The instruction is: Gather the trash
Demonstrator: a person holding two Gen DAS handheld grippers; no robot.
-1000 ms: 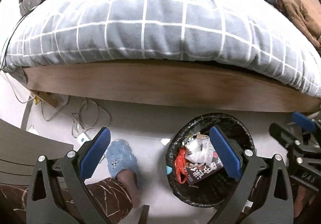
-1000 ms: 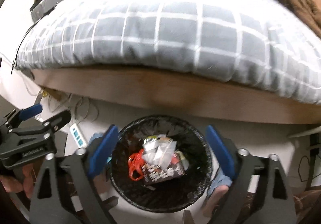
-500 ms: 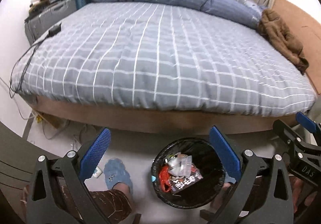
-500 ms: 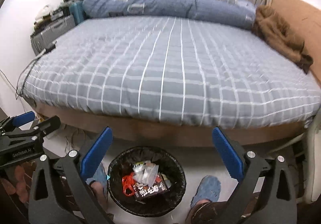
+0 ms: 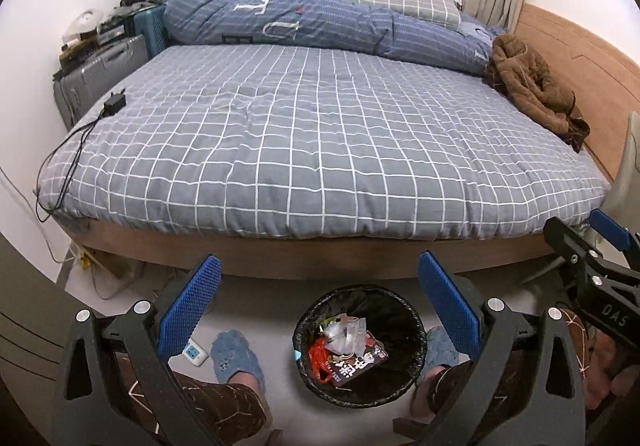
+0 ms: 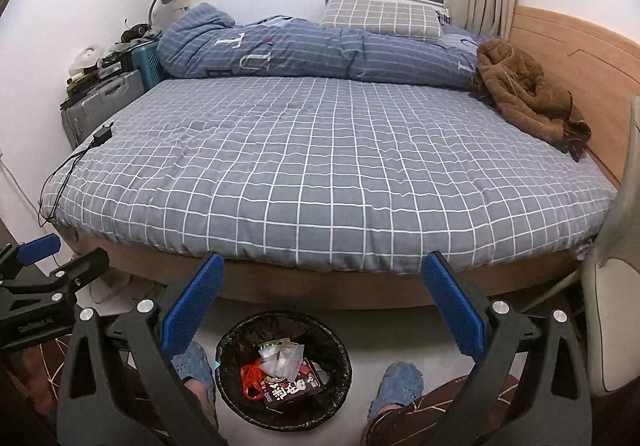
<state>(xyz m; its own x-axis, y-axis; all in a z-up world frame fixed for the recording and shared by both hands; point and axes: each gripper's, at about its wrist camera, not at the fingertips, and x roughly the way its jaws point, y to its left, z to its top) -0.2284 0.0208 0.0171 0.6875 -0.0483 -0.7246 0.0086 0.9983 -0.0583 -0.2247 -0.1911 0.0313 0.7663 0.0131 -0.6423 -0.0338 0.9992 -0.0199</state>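
A round black bin point(image 5: 404, 306) point(image 6: 328, 342) with a black liner stands on the floor in front of the bed. Inside lie a red bag point(image 5: 318, 354) point(image 6: 250, 378), a clear crumpled wrapper point(image 5: 346, 334) point(image 6: 280, 356) and a dark printed packet point(image 5: 356, 362) point(image 6: 290, 386). My left gripper point(image 5: 318, 274) hangs open high above the bin, nothing between its blue pads. My right gripper point(image 6: 322, 270) is also open and empty, above the bin and the bed's edge. Each gripper shows at the side of the other's view.
A wide bed point(image 5: 320, 134) with a grey checked cover fills the far side, a folded blue quilt point(image 5: 304, 22) and brown garment point(image 5: 532, 86) on it. A charger and cable point(image 5: 114, 102) lie at its left edge. Suitcases point(image 5: 104, 66) stand left. The person's slippered feet point(image 5: 236, 360) flank the bin.
Both grippers have risen well above the bin and tilted up, so the whole bed top and the window came into view. The bin looks smaller and lower. Both stay open and empty.
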